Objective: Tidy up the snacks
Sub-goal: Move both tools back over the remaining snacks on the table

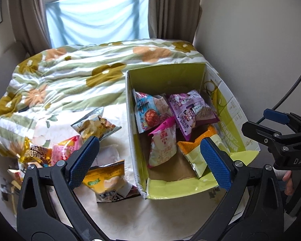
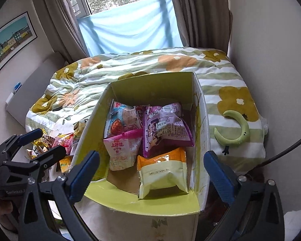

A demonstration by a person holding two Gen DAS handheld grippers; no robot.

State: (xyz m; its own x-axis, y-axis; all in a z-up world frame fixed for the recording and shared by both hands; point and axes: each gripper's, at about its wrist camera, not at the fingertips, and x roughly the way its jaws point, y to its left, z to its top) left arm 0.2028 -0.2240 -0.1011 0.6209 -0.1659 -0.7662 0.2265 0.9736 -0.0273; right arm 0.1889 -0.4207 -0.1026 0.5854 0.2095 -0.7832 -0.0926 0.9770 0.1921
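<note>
An open cardboard box [image 1: 130,104] [image 2: 148,86] with a green lining stands on the bed. Inside lie a blue-and-red packet [image 2: 122,120], a purple packet [image 2: 164,126], a pink packet [image 2: 122,152] and an orange-and-cream packet [image 2: 162,172]. Loose on the sheet to the box's left are a chip bag [image 1: 96,124], a yellow bag [image 1: 106,180] and gold and pink packets [image 1: 50,152]. My left gripper [image 1: 150,160] [image 2: 48,140] hangs open over the box's near left corner, holding nothing. My right gripper [image 2: 151,175] [image 1: 258,120] stands wide open above the orange-and-cream packet, its pads clear of it.
A flowered quilt [image 1: 70,74] is bunched behind the box and the snacks. A green crescent-shaped toy [image 2: 236,132] lies on the bed to the box's right. A wall [image 1: 250,30] runs close along the right side. A curtained window [image 2: 126,26] is at the back.
</note>
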